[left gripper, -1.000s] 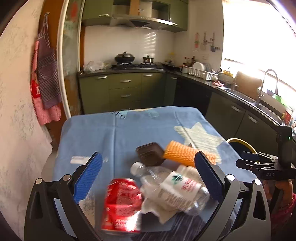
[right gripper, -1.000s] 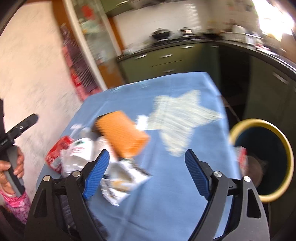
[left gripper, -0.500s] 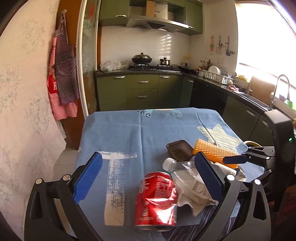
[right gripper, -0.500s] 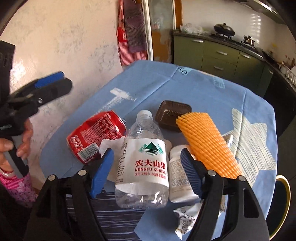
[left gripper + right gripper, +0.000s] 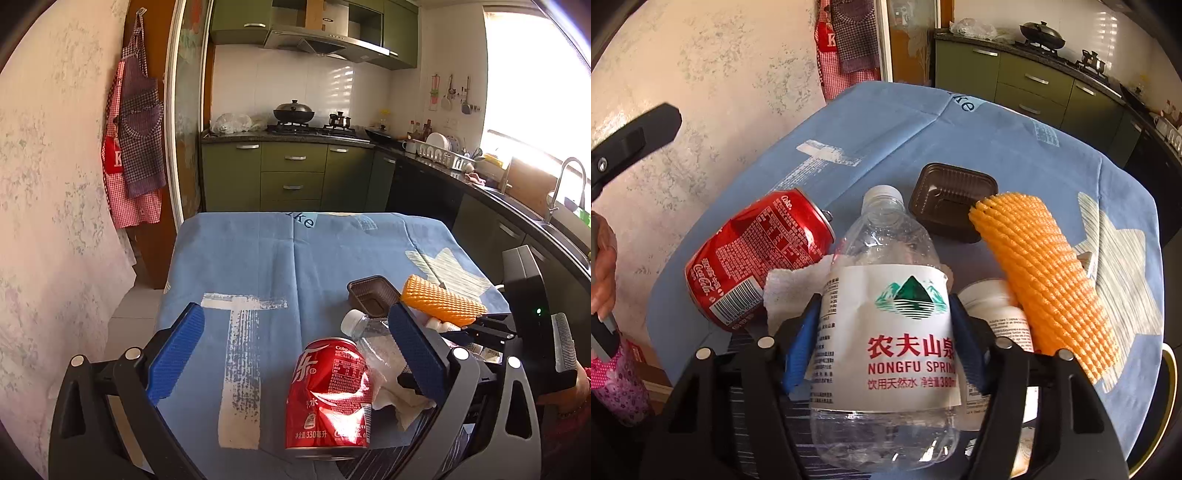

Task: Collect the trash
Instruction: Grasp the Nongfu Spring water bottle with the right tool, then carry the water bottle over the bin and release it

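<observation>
I read "NONGFU SPRING" in red on the white label of the clear water bottle [image 5: 886, 314], under red Chinese characters and a green mountain logo. The dented red can [image 5: 328, 391] showed "Coke", and "Coca-Cola" beside its barcode. The blue tablecloth [image 5: 258, 258] carried the letters "ke".

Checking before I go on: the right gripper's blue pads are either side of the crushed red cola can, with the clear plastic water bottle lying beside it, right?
Swapped. In the right wrist view the right gripper brackets the clear plastic water bottle; the crushed red cola can lies beside it.
</observation>
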`<state>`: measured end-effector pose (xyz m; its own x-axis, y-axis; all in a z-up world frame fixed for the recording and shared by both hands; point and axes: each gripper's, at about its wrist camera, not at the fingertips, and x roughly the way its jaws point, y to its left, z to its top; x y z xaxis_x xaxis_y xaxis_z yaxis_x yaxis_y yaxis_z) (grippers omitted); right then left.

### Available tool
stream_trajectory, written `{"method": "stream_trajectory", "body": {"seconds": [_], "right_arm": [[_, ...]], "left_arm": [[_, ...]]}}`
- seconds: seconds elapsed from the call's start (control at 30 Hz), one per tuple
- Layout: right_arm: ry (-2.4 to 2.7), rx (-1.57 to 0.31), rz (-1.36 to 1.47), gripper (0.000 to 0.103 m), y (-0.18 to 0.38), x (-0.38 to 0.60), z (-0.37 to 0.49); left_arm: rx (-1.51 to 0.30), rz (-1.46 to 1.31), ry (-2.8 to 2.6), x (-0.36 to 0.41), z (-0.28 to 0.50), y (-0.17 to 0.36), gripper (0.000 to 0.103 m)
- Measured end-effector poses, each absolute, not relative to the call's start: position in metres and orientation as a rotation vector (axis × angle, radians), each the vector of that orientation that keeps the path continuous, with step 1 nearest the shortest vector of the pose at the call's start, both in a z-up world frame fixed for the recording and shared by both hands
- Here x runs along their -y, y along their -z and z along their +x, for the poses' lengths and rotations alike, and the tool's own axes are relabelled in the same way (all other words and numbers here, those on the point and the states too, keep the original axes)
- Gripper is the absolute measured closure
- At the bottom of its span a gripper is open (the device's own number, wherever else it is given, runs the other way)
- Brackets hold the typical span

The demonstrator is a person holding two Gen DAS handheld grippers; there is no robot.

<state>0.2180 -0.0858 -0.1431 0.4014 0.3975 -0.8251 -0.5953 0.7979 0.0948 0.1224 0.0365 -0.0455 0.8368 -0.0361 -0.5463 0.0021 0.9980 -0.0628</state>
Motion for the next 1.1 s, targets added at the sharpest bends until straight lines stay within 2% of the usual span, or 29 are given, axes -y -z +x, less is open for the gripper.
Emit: {"method": "stream_trajectory", "body": {"seconds": [0.23, 0.57, 0.83, 1.1], "right_arm": [[-0.648, -0.935, -0.171, 0.041, 0.135, 0.095, 0.211], [-0.631, -0.819, -0.048, 0.041, 0.09, 0.134, 0.189], [-0.299, -0.723, 0.086, 0.041, 0.064, 0.265, 0.187], [0.181, -0.844, 0.153, 0.041, 0.119, 0.42, 0.201]], "left_arm": [[-0.581, -0.057, 0.015, -0.034, 0.123, 0.047, 0.005], [-0.58, -0.048, 0.038, -0.021, 0.115, 0.043, 0.005], [-0.582, -0.036, 0.055, -0.008, 0.114, 0.041, 0.005], [-0.6, -0.014, 0.068, 0.01, 0.121, 0.041, 0.005]]}}
